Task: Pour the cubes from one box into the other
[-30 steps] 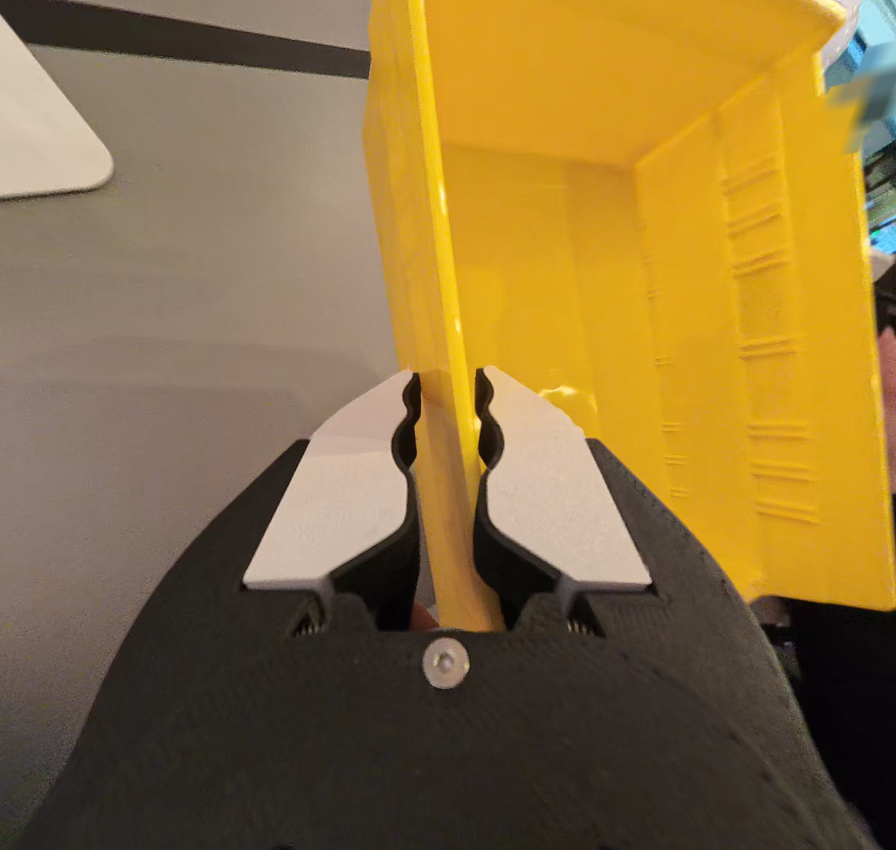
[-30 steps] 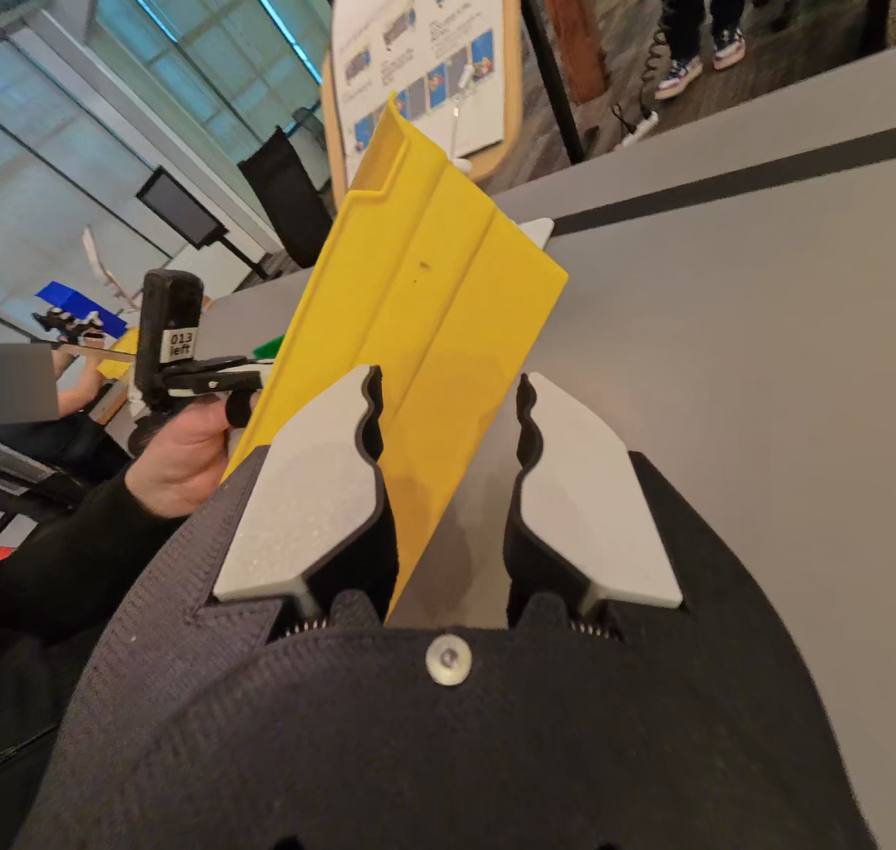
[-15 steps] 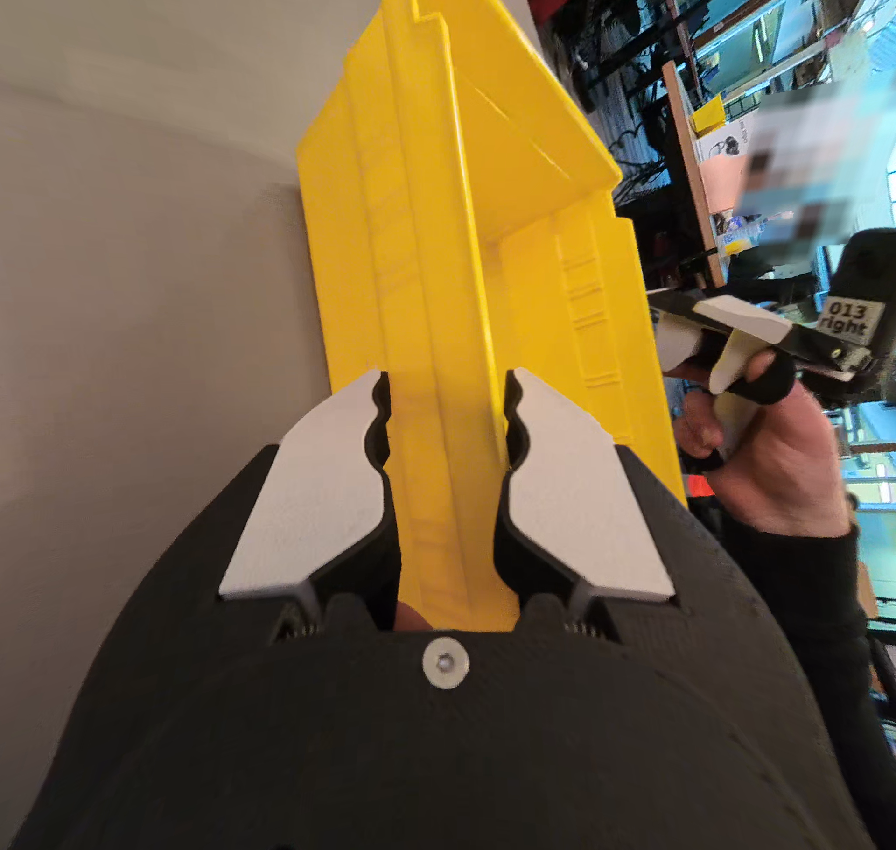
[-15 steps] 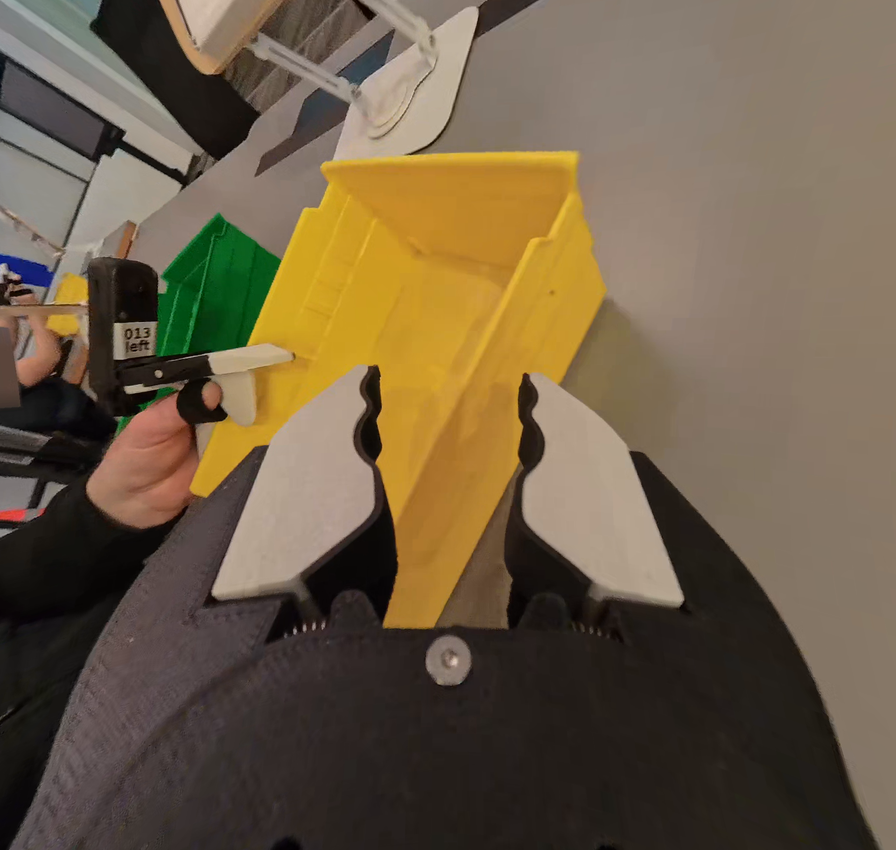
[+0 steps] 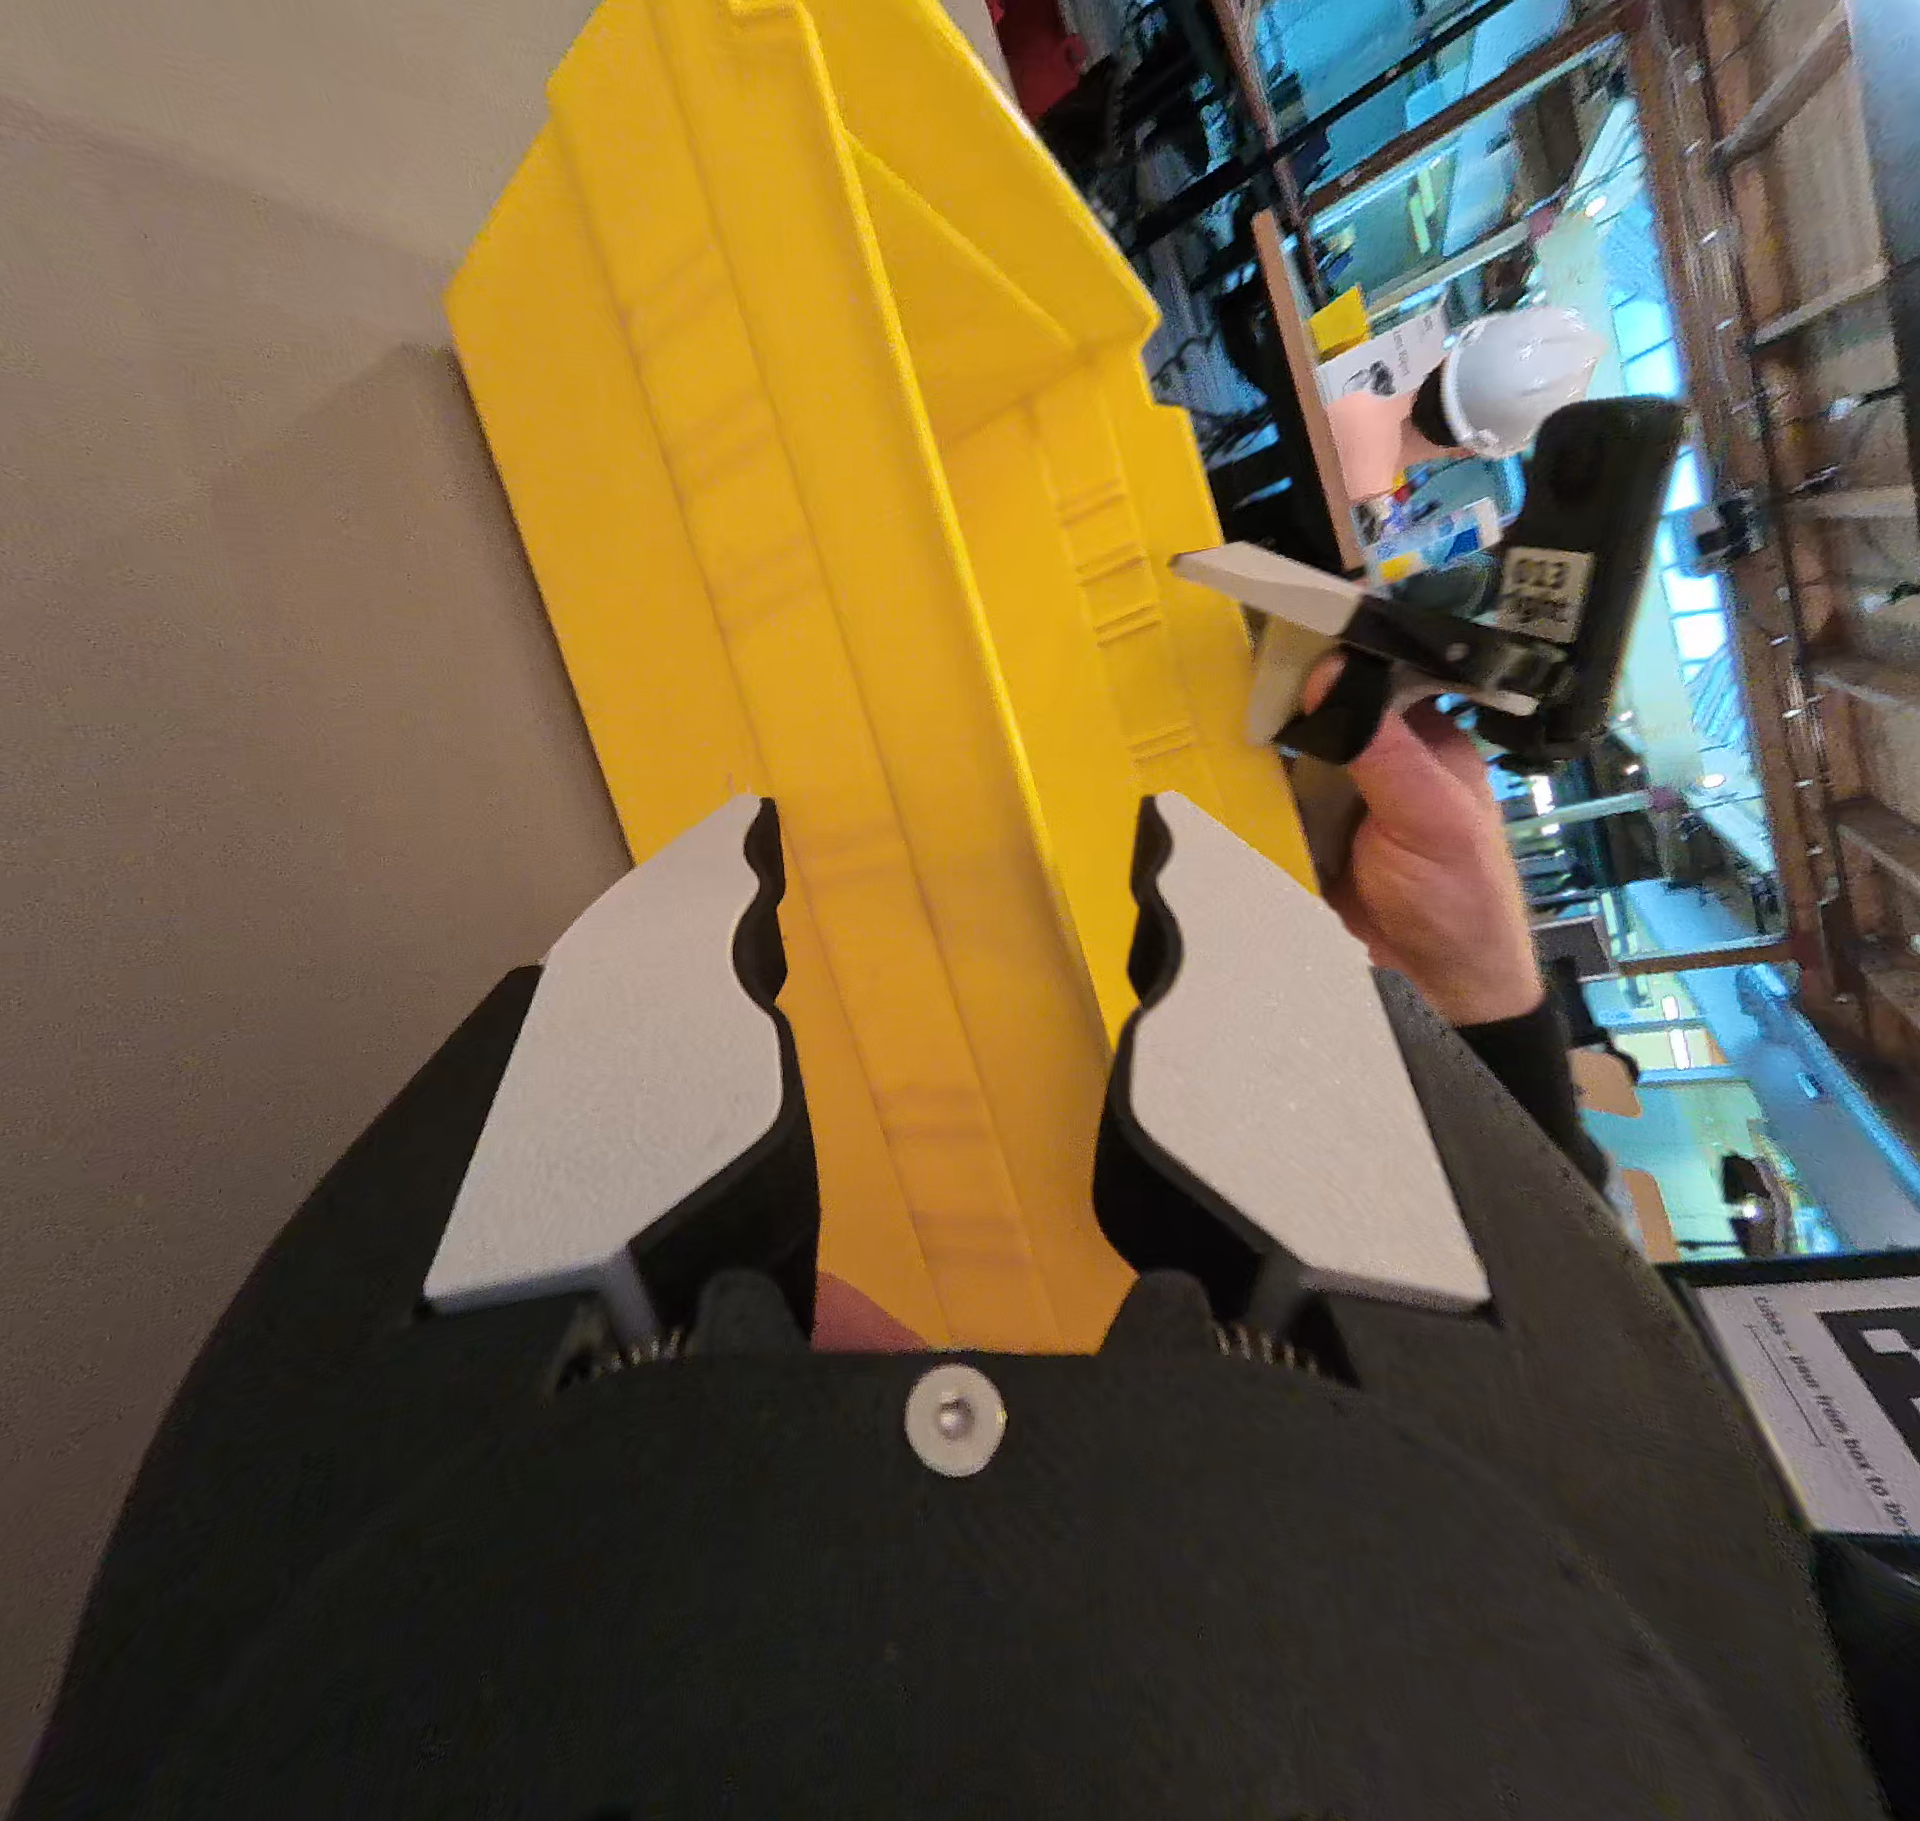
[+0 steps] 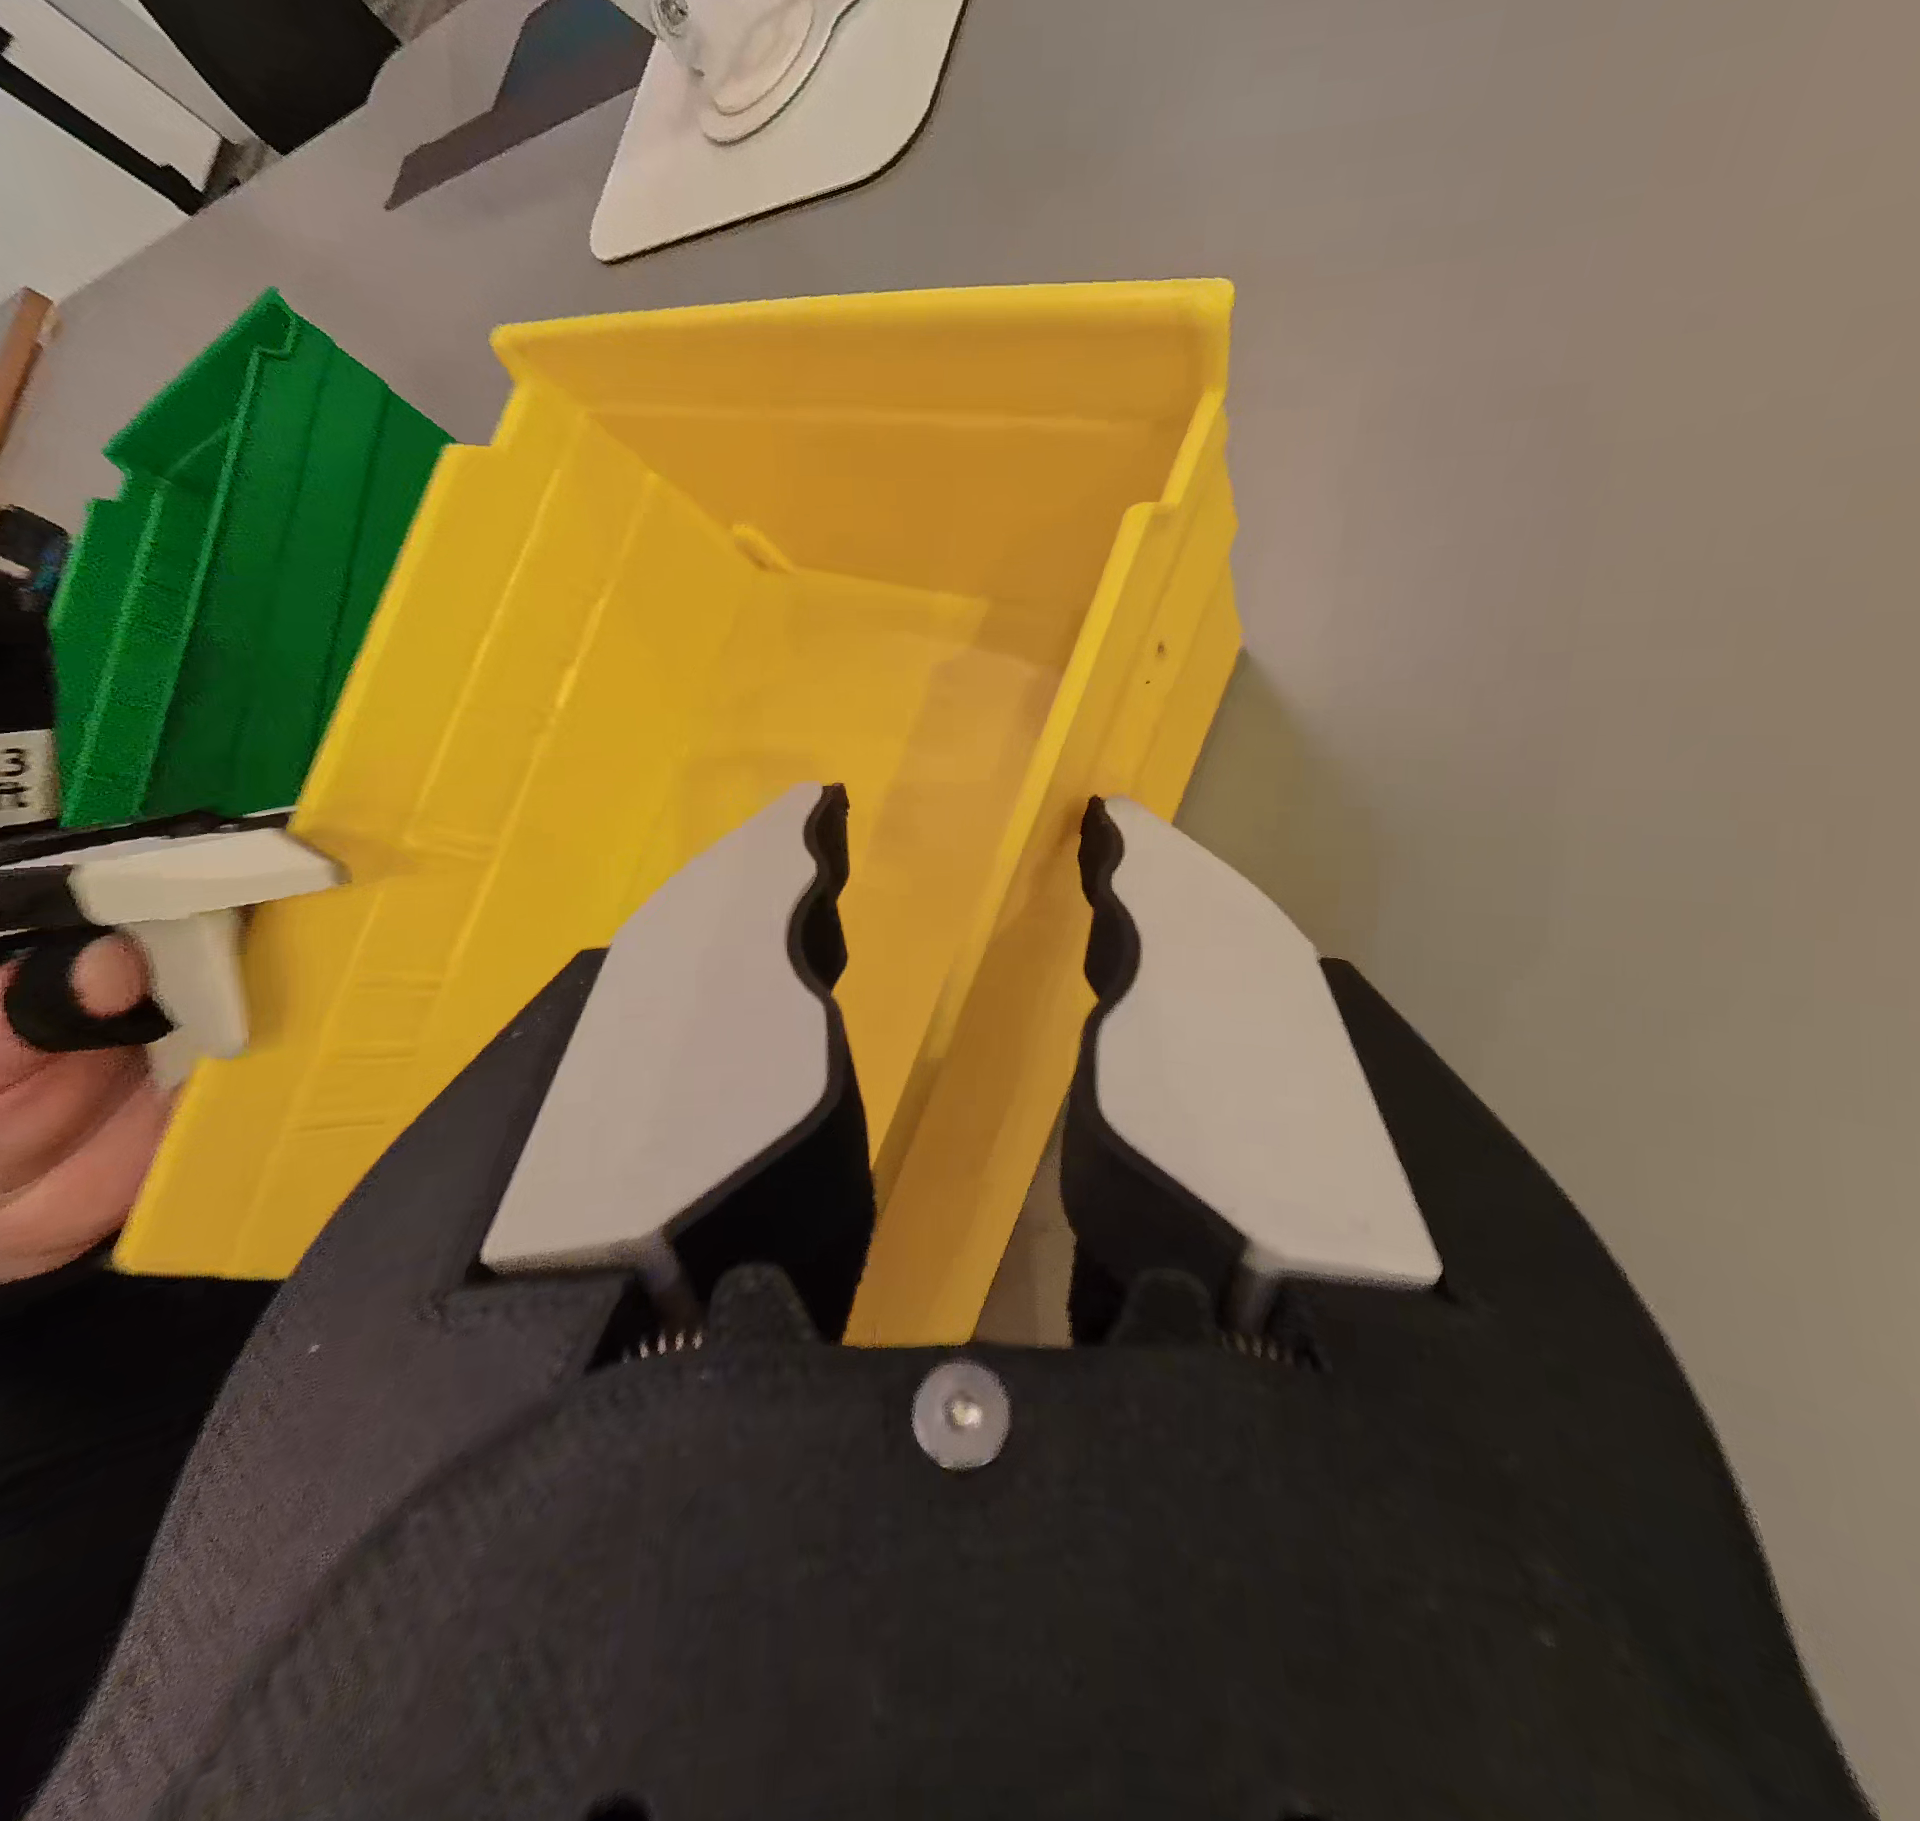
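A yellow box (image 5: 727,421) rests on the grey table (image 5: 208,628). Its inside (image 6: 831,483) shows no cubes. My left gripper (image 5: 956,826) is open, and its jaws stand wide on either side of the box's left wall without pressing on it. It also shows at the left of the right wrist view (image 6: 270,950). My right gripper (image 6: 961,805) is open around the box's right wall. Its outer pad (image 6: 1101,888) is at the wall and its inner pad (image 6: 821,888) stands clear of it. A green box (image 6: 208,576) stands beyond the yellow one.
A white stand base (image 6: 790,88) sits on the table (image 6: 1558,524) behind the boxes. A printed sheet (image 5: 1818,1408) lies at the right edge of the left wrist view. Shelves and a white helmet (image 5: 1517,369) are in the background.
My left jaws, shut on the yellow box's wall a second ago, have opened wide and let it go. The tipped-up box has come down onto the table. My right jaws have narrowed around the right wall.
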### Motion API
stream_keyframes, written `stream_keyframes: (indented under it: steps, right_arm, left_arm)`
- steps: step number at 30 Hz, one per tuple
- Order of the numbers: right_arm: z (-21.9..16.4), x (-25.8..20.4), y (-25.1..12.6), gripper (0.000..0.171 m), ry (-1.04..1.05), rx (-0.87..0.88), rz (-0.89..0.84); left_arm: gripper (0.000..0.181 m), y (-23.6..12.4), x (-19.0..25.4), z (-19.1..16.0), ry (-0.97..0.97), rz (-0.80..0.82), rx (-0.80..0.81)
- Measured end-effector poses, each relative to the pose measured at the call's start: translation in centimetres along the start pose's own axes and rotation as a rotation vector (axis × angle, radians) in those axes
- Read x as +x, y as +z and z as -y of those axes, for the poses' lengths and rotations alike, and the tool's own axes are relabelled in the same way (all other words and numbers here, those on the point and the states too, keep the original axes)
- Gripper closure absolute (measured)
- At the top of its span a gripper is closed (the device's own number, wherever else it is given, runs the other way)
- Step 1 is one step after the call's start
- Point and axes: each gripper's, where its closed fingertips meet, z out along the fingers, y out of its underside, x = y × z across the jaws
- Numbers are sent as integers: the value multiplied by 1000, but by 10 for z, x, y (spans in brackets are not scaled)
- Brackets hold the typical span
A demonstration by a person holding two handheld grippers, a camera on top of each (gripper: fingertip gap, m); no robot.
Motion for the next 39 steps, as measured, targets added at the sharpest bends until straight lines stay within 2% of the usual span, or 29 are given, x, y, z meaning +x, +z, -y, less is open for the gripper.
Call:
stream_keyframes:
  steps: [6, 14, 17, 22, 26, 31, 35, 39]
  right_arm:
    - [-1, -2, 14, 140, -62, -35, -56]
    - [-2, -6, 15, 136, -76, -36, -76]
    - [6, -5, 4, 131, -109, -14, -130]
    - [32, -17, -34, 130, -185, 60, -246]
    - [53, -72, -43, 130, -291, 107, -193]
    - [45, -176, 2, 130, -415, 27, 27]
    - [22, -253, 63, 126, -511, -145, 191]
    - [6, -289, 127, 127, -590, -351, 216]
  left_arm:
    - [107, -17, 12, -5, 65, -20, -14]
    - [113, -67, 52, 20, 258, -82, 49]
    - [116, -103, 53, 46, 337, -67, 129]
    - [118, -183, 15, 101, 353, 61, 248]
    - [117, -261, -42, 142, 428, 341, 328]
    - [112, -329, -119, 152, 392, 621, 289]
    - [103, -338, -153, 145, 348, 687, 160]
    - [102, -342, -179, 139, 298, 730, 92]
